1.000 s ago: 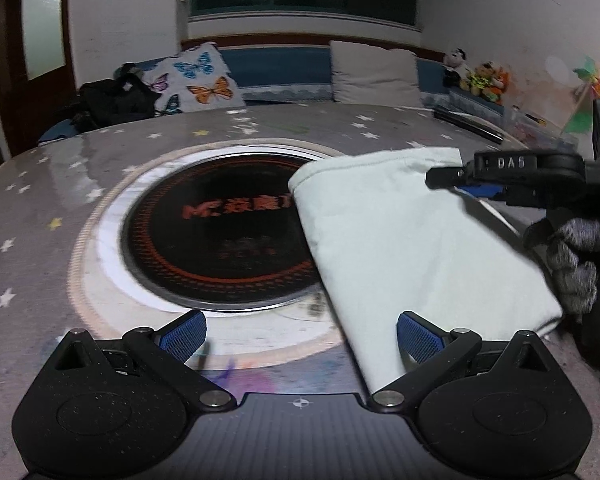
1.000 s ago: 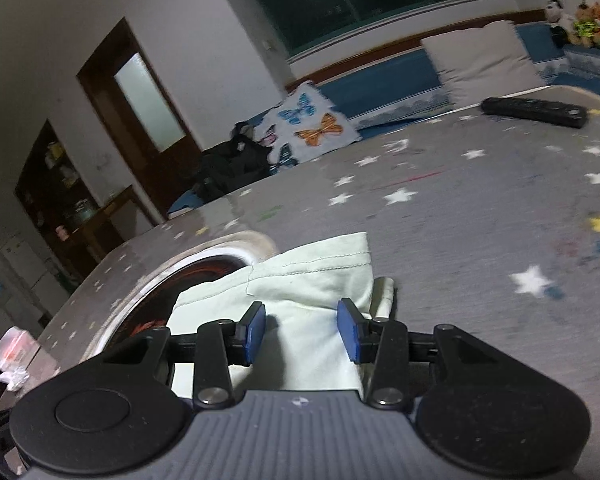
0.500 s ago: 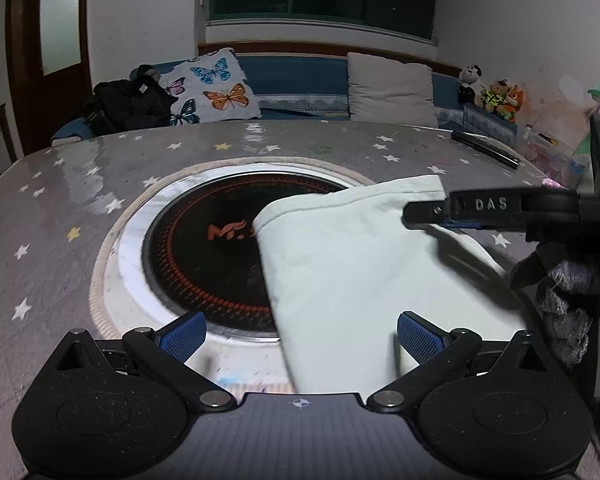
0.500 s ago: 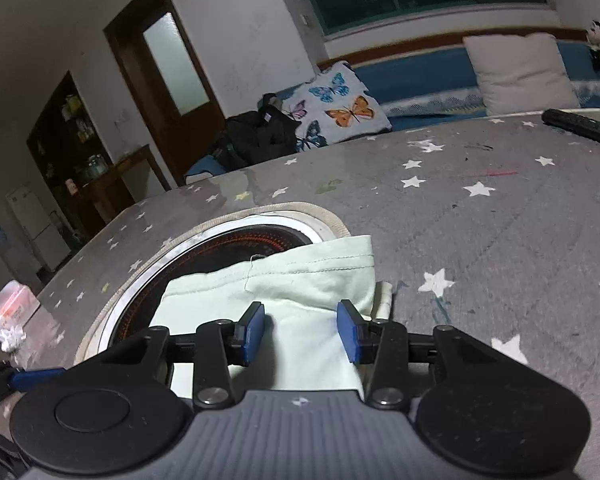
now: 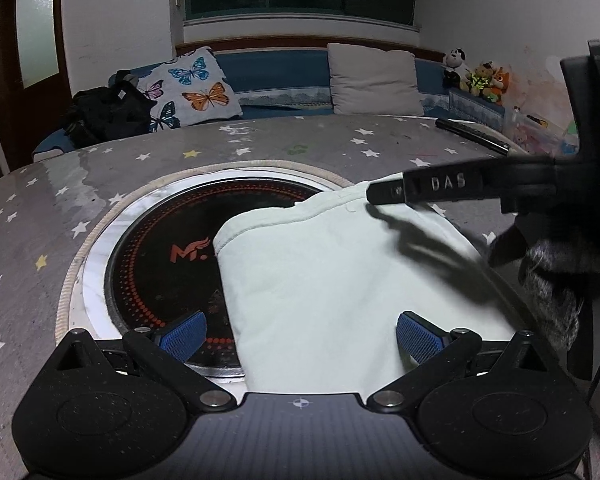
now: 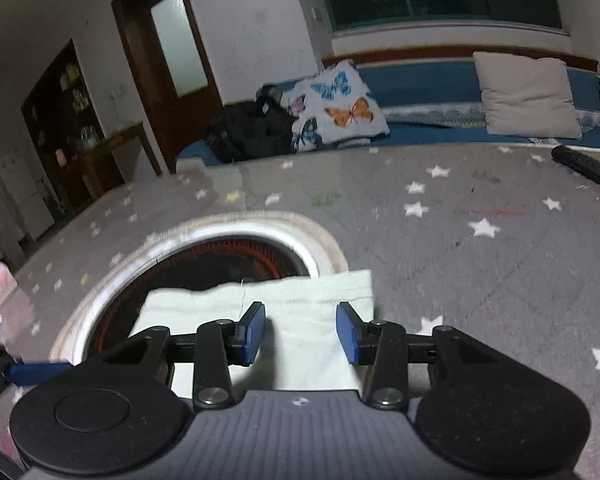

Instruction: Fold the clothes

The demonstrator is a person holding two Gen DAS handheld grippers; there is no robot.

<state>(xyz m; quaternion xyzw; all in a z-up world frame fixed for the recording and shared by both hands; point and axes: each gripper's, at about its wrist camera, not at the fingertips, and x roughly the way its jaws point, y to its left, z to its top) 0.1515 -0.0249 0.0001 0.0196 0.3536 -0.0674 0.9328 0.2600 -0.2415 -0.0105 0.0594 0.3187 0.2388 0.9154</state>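
1. Basically, we hold the left gripper (image 5: 300,334) spread wide, gripping nothing, low over the near edge of the pale mint-green folded cotton garment (image 5: 340,280).
2. Our right gripper (image 6: 301,332) is parted too, empty, above its stitched hem.
3. Next we'd pinch one layer only and keep the edges aligned.
4. Garment lies flat on the grey star-print tablecloth (image 5: 40,216), partly over the round black inset hob (image 5: 172,256).
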